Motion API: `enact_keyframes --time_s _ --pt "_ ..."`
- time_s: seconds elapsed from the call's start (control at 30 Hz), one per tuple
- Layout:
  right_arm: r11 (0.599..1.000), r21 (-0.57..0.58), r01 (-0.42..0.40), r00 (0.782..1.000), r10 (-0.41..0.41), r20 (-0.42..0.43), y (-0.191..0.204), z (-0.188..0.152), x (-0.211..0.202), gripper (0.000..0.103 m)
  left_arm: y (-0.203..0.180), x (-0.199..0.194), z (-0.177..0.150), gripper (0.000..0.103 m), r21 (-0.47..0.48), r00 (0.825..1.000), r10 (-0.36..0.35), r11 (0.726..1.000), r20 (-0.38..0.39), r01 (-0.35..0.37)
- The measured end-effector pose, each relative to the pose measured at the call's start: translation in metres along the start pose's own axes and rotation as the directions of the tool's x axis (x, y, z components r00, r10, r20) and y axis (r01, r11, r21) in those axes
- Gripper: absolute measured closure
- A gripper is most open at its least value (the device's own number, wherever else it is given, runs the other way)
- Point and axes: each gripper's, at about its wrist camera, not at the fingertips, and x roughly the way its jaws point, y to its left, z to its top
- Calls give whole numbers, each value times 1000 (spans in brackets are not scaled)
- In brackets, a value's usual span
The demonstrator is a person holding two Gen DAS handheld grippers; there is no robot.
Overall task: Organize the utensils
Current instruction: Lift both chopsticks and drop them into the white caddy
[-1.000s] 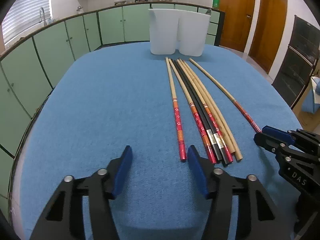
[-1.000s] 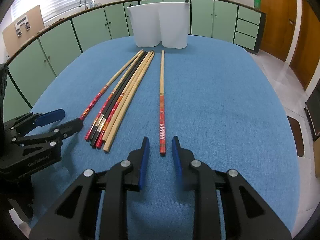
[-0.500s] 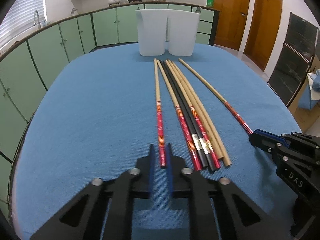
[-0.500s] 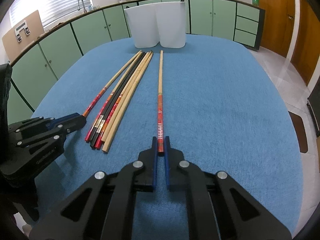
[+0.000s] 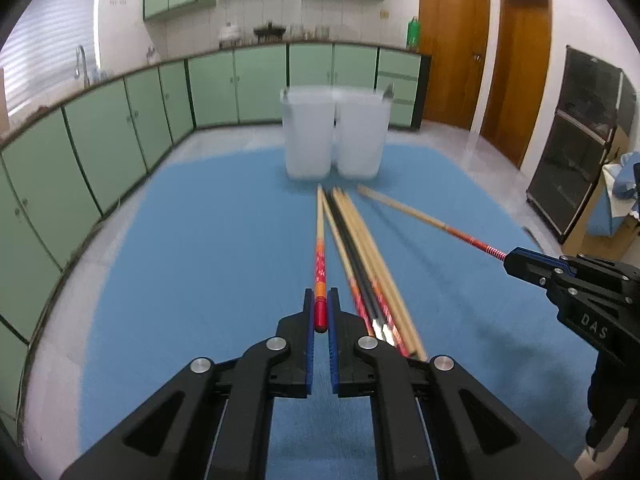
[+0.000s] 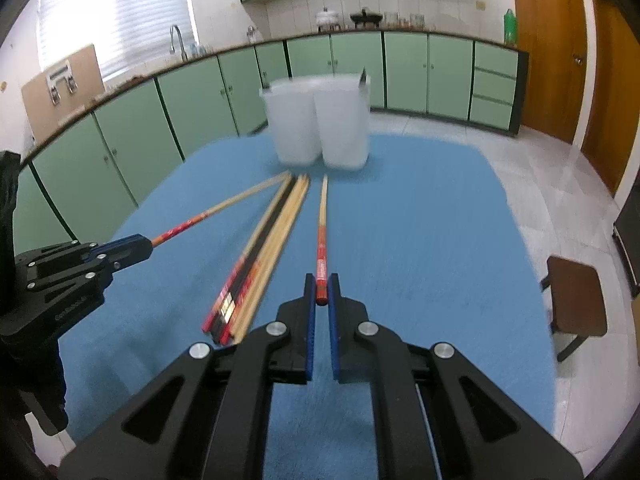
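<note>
My left gripper (image 5: 321, 312) is shut on the red end of a red-handled wooden chopstick (image 5: 320, 256), lifted off the blue cloth. My right gripper (image 6: 321, 295) is shut on the red end of another red-handled chopstick (image 6: 321, 236), also raised. Each gripper shows in the other view: the right one (image 5: 516, 258) holding its stick (image 5: 440, 224), the left one (image 6: 140, 245) holding its stick (image 6: 224, 208). A bundle of several chopsticks (image 5: 368, 264) lies between them on the cloth; it also shows in the right wrist view (image 6: 260, 256). Two white holder cups (image 5: 332, 136) stand at the far end.
The table is covered by a blue cloth (image 5: 200, 260). Green cabinets (image 5: 100, 136) run along the left and back. Wooden doors (image 5: 480, 56) and a dark cabinet (image 5: 576, 140) are on the right. A brown stool (image 6: 576, 300) stands right of the table.
Both grippers closed on the red ends of the outer chopsticks and have lifted them off the cloth; the views have risen and tilted up.
</note>
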Motion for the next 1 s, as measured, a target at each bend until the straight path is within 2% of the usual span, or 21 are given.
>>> enact_keyframes --time_s 0.2,0.43,0.8,0.87,1.0 --pt "999 -10 -32 995 33 97 -6 39 -34 98 5 -29 35 97 -4 994 -30 1000 105 30" --pt "997 -21 -74 982 76 172 -15 95 -55 98 9 -50 84 97 19 973 -57 998 223 54" --pt "992 -82 -96 977 109 183 -14 169 -54 98 17 -42 135 97 23 957 -94 996 275 91" --pt "990 -89 -106 972 122 198 -14 182 -58 98 18 -44 147 97 27 950 -94 996 297 89" --pt "989 -101 -109 956 132 263 -17 219 -68 98 22 -54 179 97 29 921 -96 995 377 91"
